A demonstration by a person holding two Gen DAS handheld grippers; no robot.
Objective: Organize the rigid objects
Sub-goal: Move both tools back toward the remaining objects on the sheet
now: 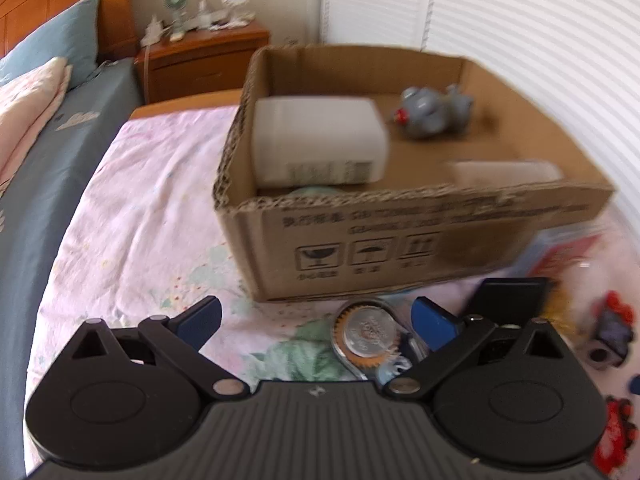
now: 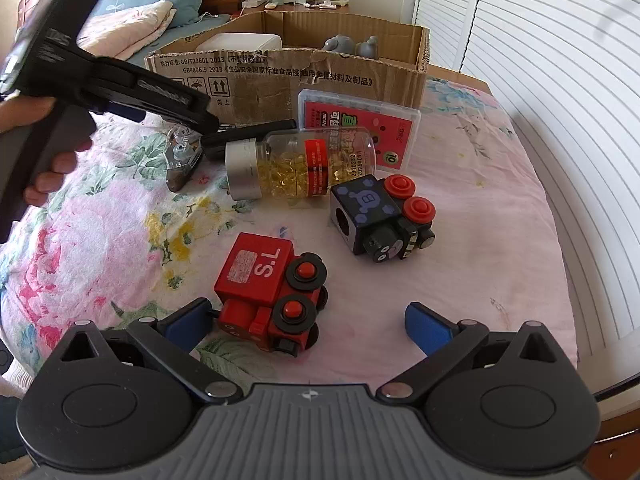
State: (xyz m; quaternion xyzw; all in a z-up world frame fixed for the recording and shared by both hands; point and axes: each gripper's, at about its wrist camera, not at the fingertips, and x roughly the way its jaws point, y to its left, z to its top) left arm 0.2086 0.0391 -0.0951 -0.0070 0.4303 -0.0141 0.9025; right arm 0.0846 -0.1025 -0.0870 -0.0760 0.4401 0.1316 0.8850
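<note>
A cardboard box (image 1: 400,236) stands on the floral bed; it holds a white container (image 1: 320,140) and a grey toy (image 1: 434,114). My left gripper (image 1: 316,320) is open just above a clear tape dispenser (image 1: 368,334) in front of the box. In the right wrist view the left gripper (image 2: 208,128) hovers over that dispenser (image 2: 182,156). My right gripper (image 2: 308,320) is open around a red toy train (image 2: 272,296). A black toy train (image 2: 380,216), a capsule bottle (image 2: 300,164) and a red-labelled flat case (image 2: 360,128) lie beyond it.
The box (image 2: 320,80) sits at the far side of the bed. A wooden nightstand (image 1: 200,56) with small items stands behind. Pillows (image 1: 32,80) lie at the left. White louvered doors (image 2: 560,80) run along the right.
</note>
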